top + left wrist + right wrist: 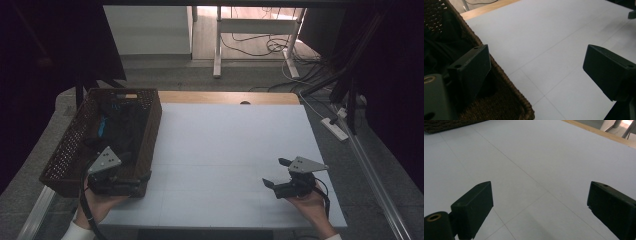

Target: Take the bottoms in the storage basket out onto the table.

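Note:
A brown wicker basket (153,125) stands at the table's left side, with dark items and a blue thing (102,125) in it. My left gripper (137,181) sits at the basket's near right corner. In the left gripper view this gripper (536,53) is open and straddles the basket's wall (506,80), one jaw inside the basket and the other over the white tabletop (554,37). My right gripper (276,172) is at the near right of the table. It (540,185) is open over the bare white surface (529,152), with nothing between its jaws.
A wooden strip (225,97) runs along the table's far edge. Beyond it are a white desk frame (218,45) and cables on the floor. A power strip (334,128) lies off the right side. The basket's corner (446,125) shows far off in the right gripper view.

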### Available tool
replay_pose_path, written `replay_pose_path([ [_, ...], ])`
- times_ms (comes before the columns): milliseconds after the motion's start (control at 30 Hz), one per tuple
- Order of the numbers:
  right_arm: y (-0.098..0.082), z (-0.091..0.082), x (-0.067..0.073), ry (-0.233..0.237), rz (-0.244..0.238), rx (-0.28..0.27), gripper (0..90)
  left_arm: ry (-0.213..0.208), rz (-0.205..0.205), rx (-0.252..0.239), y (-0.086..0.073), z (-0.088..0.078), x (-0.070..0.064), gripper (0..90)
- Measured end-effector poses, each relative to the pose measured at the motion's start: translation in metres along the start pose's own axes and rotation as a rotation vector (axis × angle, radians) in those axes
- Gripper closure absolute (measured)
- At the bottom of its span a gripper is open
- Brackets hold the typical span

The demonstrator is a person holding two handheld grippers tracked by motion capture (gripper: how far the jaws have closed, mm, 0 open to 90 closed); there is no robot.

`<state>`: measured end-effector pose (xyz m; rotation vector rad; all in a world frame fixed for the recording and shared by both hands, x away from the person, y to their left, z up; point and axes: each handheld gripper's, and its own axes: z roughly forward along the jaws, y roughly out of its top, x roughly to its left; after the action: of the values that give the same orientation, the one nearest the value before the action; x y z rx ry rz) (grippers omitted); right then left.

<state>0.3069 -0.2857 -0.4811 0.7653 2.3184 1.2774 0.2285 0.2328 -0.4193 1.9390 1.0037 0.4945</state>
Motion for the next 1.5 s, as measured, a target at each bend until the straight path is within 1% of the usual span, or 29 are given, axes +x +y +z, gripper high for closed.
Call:
replay_pose_path([
  [167, -0.001, 0.001, 0.001, -0.004, -0.004, 0.012, 6.6, 0.001, 0.006, -0.005, 0.005, 0.000, 0.001, 8.5],
  [300, -0.001, 0.002, 0.001, 0.000, -0.003, 0.013, 6.6, -0.004, -0.011, -0.010, 0.009, 0.000, 0.006, 8.5],
  [367, -0.001, 0.002, 0.000, 0.003, -0.003, 0.014, 6.6, -0.007, -0.012, -0.012, 0.010, 0.001, 0.007, 8.4],
  [400, -0.002, 0.002, 0.000, 0.002, -0.003, 0.016, 6.6, -0.017, -0.015, -0.017, 0.012, 0.001, 0.009, 8.4],
  [767, -0.002, 0.004, 0.001, -0.004, -0.004, 0.028, 6.6, -0.024, -0.019, -0.012, 0.027, 0.008, 0.018, 8.4],
  [833, -0.003, 0.005, 0.001, -0.002, -0.005, 0.028, 6.6, -0.035, -0.023, -0.013, 0.030, 0.011, 0.021, 8.4],
  [1033, -0.003, 0.005, 0.000, -0.003, -0.008, 0.033, 6.6, -0.028, -0.033, -0.006, 0.033, 0.016, 0.027, 8.4],
  [1300, -0.003, 0.006, 0.001, -0.009, -0.008, 0.041, 6.6, -0.015, -0.036, 0.003, 0.039, 0.023, 0.034, 8.5],
  [1500, -0.003, 0.006, 0.001, -0.011, -0.005, 0.043, 6.6, -0.006, -0.046, 0.007, 0.045, 0.027, 0.041, 8.6],
])
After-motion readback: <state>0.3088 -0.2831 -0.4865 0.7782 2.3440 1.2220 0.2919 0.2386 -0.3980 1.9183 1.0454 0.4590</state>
